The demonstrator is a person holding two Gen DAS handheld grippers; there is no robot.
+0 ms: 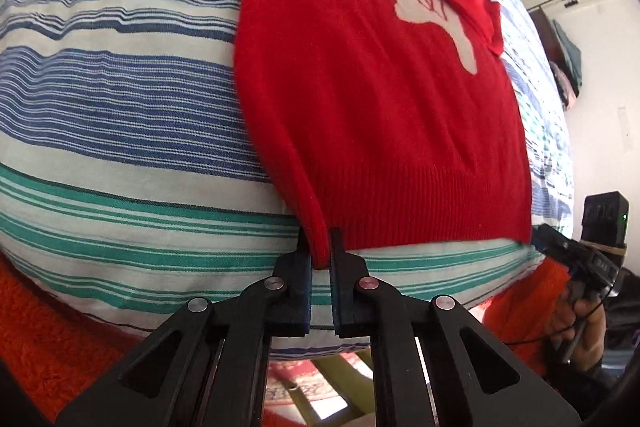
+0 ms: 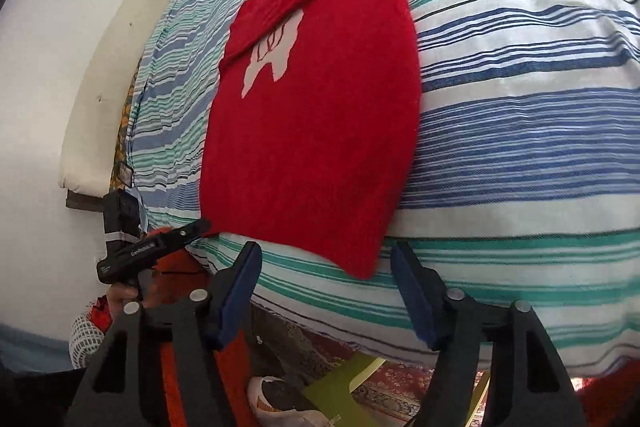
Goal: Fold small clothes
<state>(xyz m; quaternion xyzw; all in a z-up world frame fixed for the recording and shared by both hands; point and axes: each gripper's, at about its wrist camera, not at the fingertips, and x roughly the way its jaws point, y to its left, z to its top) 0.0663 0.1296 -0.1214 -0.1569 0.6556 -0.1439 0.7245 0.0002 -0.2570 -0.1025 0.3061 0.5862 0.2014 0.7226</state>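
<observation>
My left gripper is black with blue pads, and so is my right gripper. The sweater is bright red with a white motif marked by thin red lines. Under it the bedsheet runs in blue, green and white stripes with thin black lines. A blanket is fuzzy orange. The rug is red with a floral pattern.

A blue, green and white striped bedsheet covers the bed. A cream pillow stands against the white wall beside it. Below the mattress edge, a patterned rug, a yellow-green stool and a white shoe lie on the floor.
</observation>
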